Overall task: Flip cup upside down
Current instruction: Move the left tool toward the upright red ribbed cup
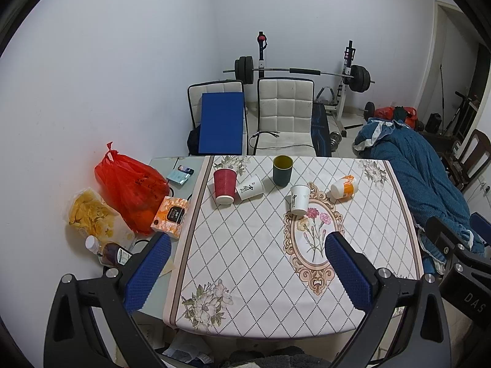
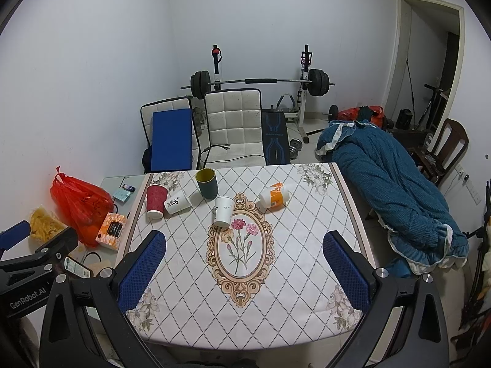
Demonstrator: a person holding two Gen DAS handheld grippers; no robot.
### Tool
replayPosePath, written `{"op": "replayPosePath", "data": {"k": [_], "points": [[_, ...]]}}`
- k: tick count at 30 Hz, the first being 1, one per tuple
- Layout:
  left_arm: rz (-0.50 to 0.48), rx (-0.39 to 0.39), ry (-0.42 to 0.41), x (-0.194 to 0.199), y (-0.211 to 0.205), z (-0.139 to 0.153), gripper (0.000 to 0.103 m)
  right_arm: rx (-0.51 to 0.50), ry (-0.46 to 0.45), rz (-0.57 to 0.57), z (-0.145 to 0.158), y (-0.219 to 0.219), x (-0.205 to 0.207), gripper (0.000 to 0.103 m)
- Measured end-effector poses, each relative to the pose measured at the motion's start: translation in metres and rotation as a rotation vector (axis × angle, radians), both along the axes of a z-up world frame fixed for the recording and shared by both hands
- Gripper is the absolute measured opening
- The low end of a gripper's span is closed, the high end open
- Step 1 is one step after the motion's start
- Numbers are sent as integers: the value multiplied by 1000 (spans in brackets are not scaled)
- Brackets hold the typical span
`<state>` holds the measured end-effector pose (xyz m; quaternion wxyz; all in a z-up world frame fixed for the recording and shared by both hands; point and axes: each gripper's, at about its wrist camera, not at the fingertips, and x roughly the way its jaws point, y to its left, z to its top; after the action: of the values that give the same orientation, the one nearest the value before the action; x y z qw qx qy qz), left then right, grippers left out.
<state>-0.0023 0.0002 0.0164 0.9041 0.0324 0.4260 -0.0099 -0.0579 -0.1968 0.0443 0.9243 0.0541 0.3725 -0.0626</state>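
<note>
Several cups stand on the patterned tablecloth (image 1: 245, 260). A dark green cup (image 1: 282, 170) (image 2: 207, 183) stands upright with its mouth up. A red ribbed cup (image 1: 225, 185) (image 2: 156, 200) and a white cup (image 1: 299, 199) (image 2: 223, 211) stand mouth down. A white cup with black script (image 1: 250, 187) (image 2: 178, 202) and an orange-and-white cup (image 1: 344, 186) (image 2: 274, 195) lie on their sides. My left gripper (image 1: 247, 247) and right gripper (image 2: 244, 245) are open, empty, and held above the table's near half, well short of the cups.
Left of the cloth lie a red plastic bag (image 1: 132, 188), a bag of chips (image 1: 92, 214), a tissue box (image 1: 170, 214) and a bottle (image 1: 107, 250). White chairs (image 1: 285, 113) stand behind the table. A blue blanket (image 1: 420, 178) is heaped on the right.
</note>
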Motion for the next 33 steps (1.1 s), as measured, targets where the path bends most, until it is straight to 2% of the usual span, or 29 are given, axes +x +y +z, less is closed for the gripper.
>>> {"op": "replayPosePath", "data": {"k": [5,9,19,27,33], "points": [[20,7,44,9,-5,-9,103,7,27,11,-9,-6,11,103],[57,22,98,18,-9,-38,103,14,87,26,-34,-13,25,103],[160,67,235,44,-11,-111,103,7,278,89,-139,-36,59,103],[180,78,331,70,-9,-159,103,-10,434,135,-220,-39,85,103],[185,98,386,103,3,-196,103,-10,540,144,-268,-28,108,103]]}}
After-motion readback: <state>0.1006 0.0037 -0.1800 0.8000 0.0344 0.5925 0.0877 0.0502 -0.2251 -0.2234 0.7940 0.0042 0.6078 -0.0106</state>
